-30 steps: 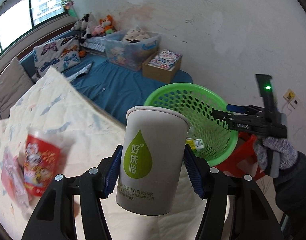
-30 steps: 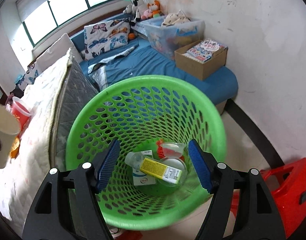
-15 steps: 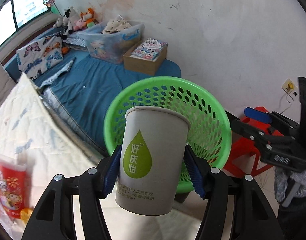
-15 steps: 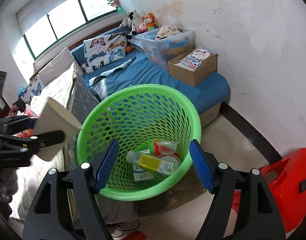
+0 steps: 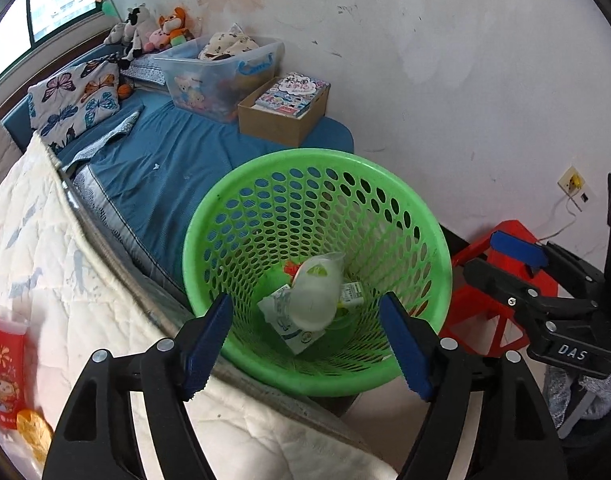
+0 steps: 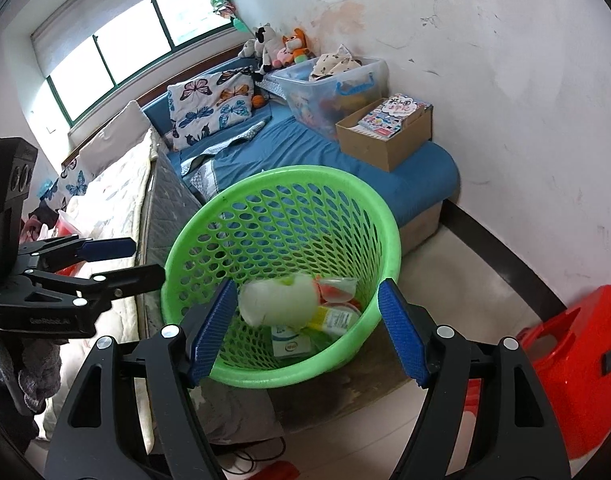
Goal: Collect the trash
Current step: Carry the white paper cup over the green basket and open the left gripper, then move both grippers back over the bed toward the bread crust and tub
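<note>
A green perforated basket (image 5: 405,184) stands beside the bed; it also shows in the right wrist view (image 6: 389,232). A white paper cup (image 5: 315,298) with a green drop logo lies blurred inside it, on top of other trash; the cup also shows in the right wrist view (image 6: 277,304). My left gripper (image 5: 305,340) is open and empty just above the basket's near rim. My right gripper (image 6: 305,328) is open and empty over the basket's near side. A red snack packet (image 5: 3,380) lies on the cream quilt at the far left.
The cream quilted bed (image 5: 45,260) runs along the left. A blue mattress (image 5: 177,160) behind holds a cardboard box (image 5: 285,116) and a clear bin (image 5: 225,72). A red stool (image 6: 577,348) stands right of the basket. The white wall is close behind.
My left gripper opened and let go of the paper cup, which dropped into the basket. The right gripper pulled back a little and stayed open.
</note>
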`<action>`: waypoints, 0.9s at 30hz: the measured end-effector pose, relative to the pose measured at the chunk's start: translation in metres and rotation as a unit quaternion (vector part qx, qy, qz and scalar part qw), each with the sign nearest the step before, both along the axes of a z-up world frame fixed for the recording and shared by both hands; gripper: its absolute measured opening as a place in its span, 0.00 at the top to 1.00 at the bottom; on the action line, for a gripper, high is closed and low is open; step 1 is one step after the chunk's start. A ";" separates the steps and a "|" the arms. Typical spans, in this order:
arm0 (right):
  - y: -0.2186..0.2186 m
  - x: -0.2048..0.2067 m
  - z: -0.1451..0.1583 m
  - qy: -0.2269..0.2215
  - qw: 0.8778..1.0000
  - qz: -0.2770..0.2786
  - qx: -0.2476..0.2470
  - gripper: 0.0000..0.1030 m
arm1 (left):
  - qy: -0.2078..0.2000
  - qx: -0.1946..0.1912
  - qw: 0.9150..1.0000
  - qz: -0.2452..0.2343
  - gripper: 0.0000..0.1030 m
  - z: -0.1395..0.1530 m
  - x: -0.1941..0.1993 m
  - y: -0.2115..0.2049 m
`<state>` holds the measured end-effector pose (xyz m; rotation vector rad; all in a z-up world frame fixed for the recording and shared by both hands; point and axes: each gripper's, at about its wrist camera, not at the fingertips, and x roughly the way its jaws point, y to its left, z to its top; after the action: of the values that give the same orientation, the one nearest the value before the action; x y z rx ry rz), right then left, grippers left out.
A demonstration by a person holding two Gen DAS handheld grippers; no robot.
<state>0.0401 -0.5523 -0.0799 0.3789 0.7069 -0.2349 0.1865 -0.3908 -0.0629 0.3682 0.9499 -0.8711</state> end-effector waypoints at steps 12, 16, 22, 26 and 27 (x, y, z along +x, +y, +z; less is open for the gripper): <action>0.032 0.007 0.010 -0.012 0.999 0.032 0.002 0.29 | -0.016 -0.034 0.998 0.048 0.29 0.026 -0.012 0.078; 0.050 0.013 0.014 -0.015 0.999 0.052 0.001 0.29 | -0.024 -0.046 0.996 0.071 0.29 0.034 -0.016 0.114; 0.084 0.026 0.019 -0.017 0.996 0.089 -0.004 0.29 | -0.034 -0.058 0.991 0.117 0.29 0.043 -0.016 0.172; 0.111 0.036 0.019 -0.014 0.993 0.121 -0.008 0.29 | -0.039 -0.062 0.985 0.159 0.29 0.048 -0.013 0.216; 0.119 0.040 0.019 -0.013 0.991 0.130 -0.010 0.29 | -0.041 -0.062 0.983 0.169 0.29 0.049 -0.013 0.227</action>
<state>0.0802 -0.4330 -0.0607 0.2671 0.7200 0.0107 0.1735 -0.1640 -0.0140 0.1281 0.8459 -0.5948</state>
